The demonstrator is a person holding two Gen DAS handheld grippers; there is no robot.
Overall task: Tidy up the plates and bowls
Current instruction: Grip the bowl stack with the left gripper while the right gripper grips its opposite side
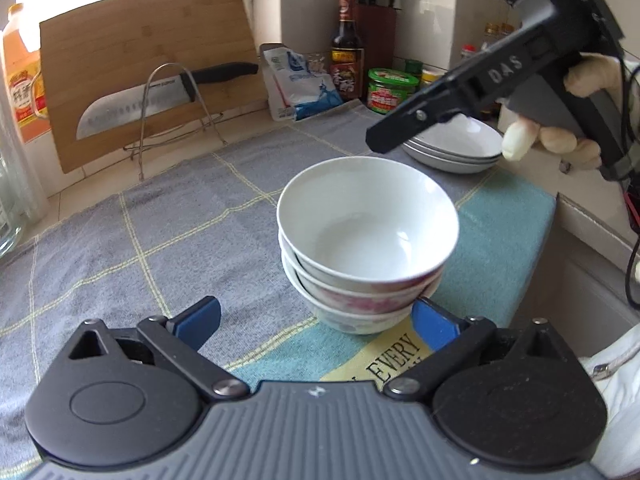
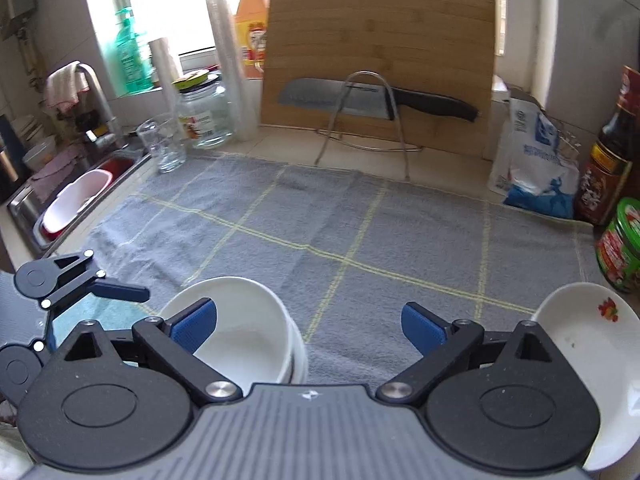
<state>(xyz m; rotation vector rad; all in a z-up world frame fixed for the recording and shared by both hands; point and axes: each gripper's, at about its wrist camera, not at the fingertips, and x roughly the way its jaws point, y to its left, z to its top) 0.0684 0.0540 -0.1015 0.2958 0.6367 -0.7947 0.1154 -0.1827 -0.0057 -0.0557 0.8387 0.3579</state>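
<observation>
Three bowls (image 1: pixel 366 248) stand nested in one stack on the towel (image 1: pixel 160 240) covering the bench, just ahead of the left claw (image 1: pixel 316 326), whose jaws are spread wide and hold nothing. Three plates (image 1: pixel 456 150) lie stacked beyond the bowls, under the right claw (image 2: pixel 310 326), which is likewise wide open and empty. From the right claw, the bowls sit at its left finger (image 2: pixel 192 326) and the plates at its right.

Three stacked bowls (image 1: pixel 366 248), plate stack (image 1: pixel 456 148) behind, checked cloth (image 1: pixel 160 232)
</observation>
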